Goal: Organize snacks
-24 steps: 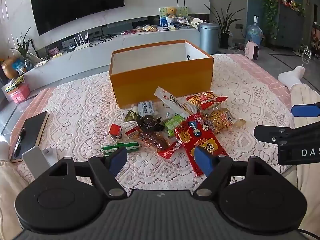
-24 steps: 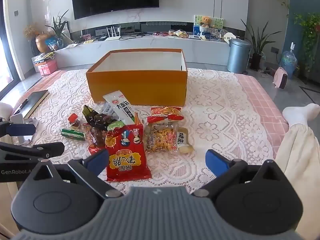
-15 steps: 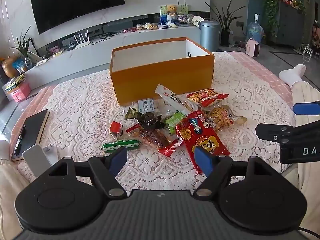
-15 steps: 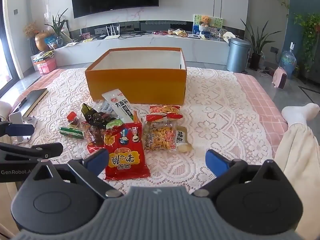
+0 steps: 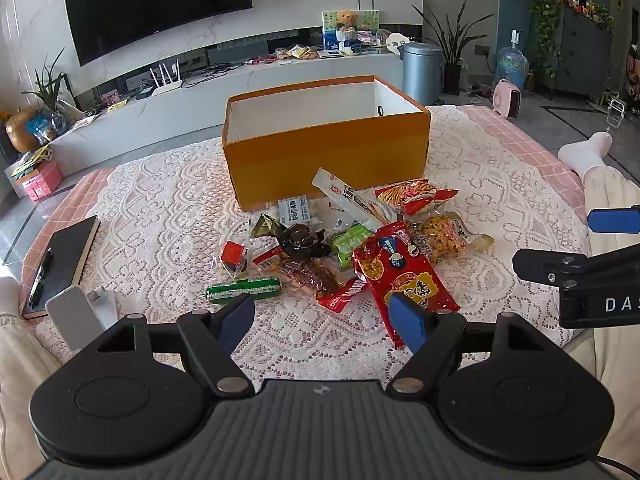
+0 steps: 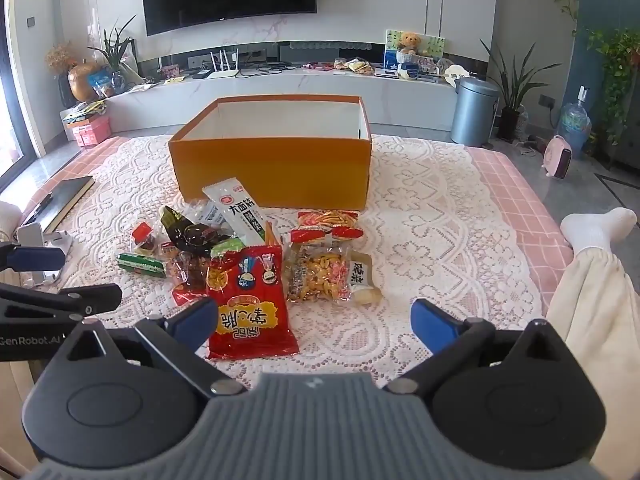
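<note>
From the left wrist view, the left gripper hangs over the lace-covered tabletop with its jaws spread wide and nothing between them. The snack pile lies at twelve o'clock from the jaws, just beyond the fingertips, and the orange box, open-topped and apparently empty, stands behind it at twelve o'clock too. Nearest this gripper are the green stick pack, at about eleven o'clock with its long axis running nine to three, and the big red bag, at one o'clock with its near end beside the right-side fingertip and its long axis running roughly eleven to five. The right gripper's fingers enter at three o'clock. From the right wrist view, the right gripper is likewise wide open and empty. Here the big red bag sits at eleven o'clock, beside the left-side fingertip, long axis close to twelve to six, with the peanut pack at twelve o'clock and the orange box beyond. Both hands look about equally near the red bag; a grasp across its short width from either seems the likely opening move, then a lift forward to the box.
</note>
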`<state>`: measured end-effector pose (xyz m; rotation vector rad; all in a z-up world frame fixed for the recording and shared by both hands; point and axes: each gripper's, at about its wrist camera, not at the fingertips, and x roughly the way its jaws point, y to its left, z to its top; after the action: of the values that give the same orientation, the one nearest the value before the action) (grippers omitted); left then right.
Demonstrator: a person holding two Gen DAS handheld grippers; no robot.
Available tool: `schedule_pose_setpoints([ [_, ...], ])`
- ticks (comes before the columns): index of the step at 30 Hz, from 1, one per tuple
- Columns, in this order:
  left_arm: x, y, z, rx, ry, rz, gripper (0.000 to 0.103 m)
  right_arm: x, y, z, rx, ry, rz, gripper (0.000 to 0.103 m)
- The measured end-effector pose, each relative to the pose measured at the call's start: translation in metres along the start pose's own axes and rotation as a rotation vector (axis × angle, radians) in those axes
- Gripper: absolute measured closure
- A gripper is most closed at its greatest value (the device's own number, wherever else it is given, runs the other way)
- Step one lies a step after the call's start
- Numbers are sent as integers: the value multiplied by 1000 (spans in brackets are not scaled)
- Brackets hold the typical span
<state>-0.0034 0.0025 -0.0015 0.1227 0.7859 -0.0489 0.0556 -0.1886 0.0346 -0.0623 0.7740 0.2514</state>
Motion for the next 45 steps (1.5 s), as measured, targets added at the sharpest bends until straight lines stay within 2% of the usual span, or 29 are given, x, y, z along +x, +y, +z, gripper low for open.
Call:
schedule_pose_setpoints([
  [45, -3, 0, 0, -23, 7, -7, 13, -2, -2, 1, -1, 3, -9, 4],
])
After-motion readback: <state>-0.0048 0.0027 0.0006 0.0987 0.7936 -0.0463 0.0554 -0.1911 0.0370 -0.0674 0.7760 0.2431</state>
